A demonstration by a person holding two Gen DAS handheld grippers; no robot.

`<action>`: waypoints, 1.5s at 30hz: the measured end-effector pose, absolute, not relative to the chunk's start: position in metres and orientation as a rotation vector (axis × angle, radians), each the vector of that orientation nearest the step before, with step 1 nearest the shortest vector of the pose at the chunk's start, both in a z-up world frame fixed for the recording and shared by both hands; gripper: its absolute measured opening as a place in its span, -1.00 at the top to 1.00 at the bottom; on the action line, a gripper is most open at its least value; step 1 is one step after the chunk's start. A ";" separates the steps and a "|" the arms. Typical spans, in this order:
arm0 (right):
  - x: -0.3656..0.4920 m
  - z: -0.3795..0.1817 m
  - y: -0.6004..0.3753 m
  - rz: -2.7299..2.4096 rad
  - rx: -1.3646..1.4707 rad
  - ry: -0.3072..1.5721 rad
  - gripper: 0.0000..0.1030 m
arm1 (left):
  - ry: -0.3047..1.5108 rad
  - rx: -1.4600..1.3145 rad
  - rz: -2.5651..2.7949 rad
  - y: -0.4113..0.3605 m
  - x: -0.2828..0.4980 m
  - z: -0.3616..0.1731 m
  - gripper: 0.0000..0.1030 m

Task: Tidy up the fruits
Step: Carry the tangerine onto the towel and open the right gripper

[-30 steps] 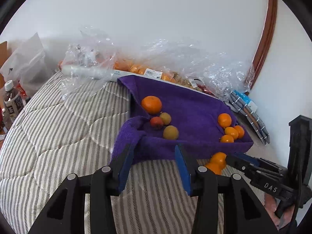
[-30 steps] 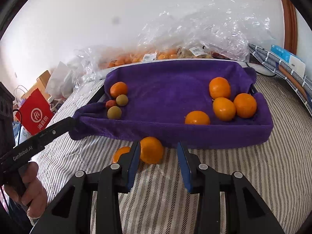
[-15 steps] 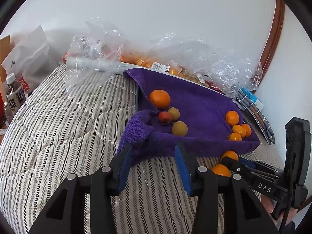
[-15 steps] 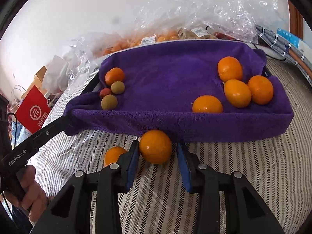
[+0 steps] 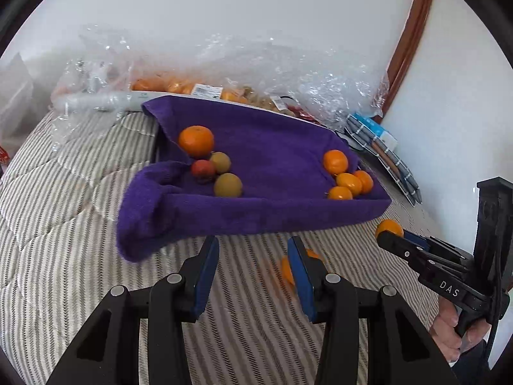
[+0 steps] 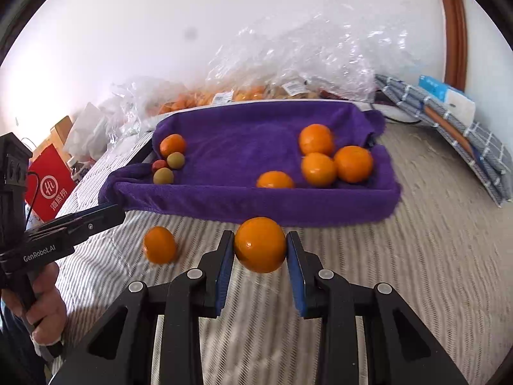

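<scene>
Right wrist cam: my right tongs (image 6: 260, 253) are clamped on an orange (image 6: 260, 244), blue pads pressing both its sides, held just in front of the purple towel's (image 6: 243, 141) near edge, over the striped bedspread (image 6: 416, 256). A 2nd loose orange (image 6: 159, 244) sits on the bedspread to the left, just beside the tip of my left tongs (image 6: 109, 215), not touching as far as I can tell. My left hand (image 6: 45, 308) grips the handle at the frame's left edge.

On the towel, right side: 4 oranges (image 6: 320, 160) bunched close together. Left side: 1 orange (image 6: 172, 145), then 2 greenish-brown fruits (image 6: 175, 160) & 1 small red fruit (image 6: 159, 165), all near or touching each other. Towel is draped over some tray-like thing w/ raised edges.

Left wrist cam: my left tongs (image 5: 253, 272) stand partly apart, nothing between the pads, aimed down at bedspread just short of the towel (image 5: 272, 147). The loose orange (image 5: 287, 269) shows blurred right behind the right-hand pad, partly hidden. My right tongs (image 5: 389, 240) come in from the right w/ their orange (image 5: 388, 227) at the tip; right hand (image 5: 449, 333) low in the corner.

Behind the towel: crinkled clear plastic bags (image 5: 288, 73) w/ more fruit against the white wall. Red bag (image 6: 48, 183) at far left, folded checked cloth (image 6: 449, 128) & a blue-white box (image 6: 445, 94) at right.
</scene>
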State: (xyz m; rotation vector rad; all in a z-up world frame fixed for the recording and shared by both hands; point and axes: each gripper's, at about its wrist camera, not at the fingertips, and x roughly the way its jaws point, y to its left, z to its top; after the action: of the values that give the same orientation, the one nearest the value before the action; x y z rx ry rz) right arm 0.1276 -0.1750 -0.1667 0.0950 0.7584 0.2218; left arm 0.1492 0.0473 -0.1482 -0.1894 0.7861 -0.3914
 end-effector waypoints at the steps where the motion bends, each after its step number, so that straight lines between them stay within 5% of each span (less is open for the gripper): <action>1: 0.123 -0.165 -0.181 0.213 0.092 0.753 0.37 | 0.800 -0.190 -0.415 0.040 0.150 -0.148 0.17; 8: 0.109 -0.159 -0.212 0.175 0.097 0.723 0.37 | 0.893 -0.103 -0.452 -0.005 0.154 -0.163 0.17; 11: 0.110 -0.160 -0.218 0.177 0.116 0.722 0.37 | 0.902 -0.085 -0.441 -0.011 0.154 -0.165 0.36; 27: 0.165 -0.143 -0.195 0.246 0.107 0.664 0.37 | 0.784 -0.190 -0.294 0.043 0.206 -0.120 0.37; 45: 0.229 -0.168 -0.186 0.264 0.126 0.687 0.37 | 0.838 -0.252 -0.360 0.033 0.250 -0.152 0.36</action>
State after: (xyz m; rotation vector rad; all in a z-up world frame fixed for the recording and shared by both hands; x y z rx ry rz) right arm 0.2289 -0.1863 -0.1679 0.1264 0.6869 0.2640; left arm 0.2495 0.0325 -0.1517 -0.2523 0.8381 -0.3603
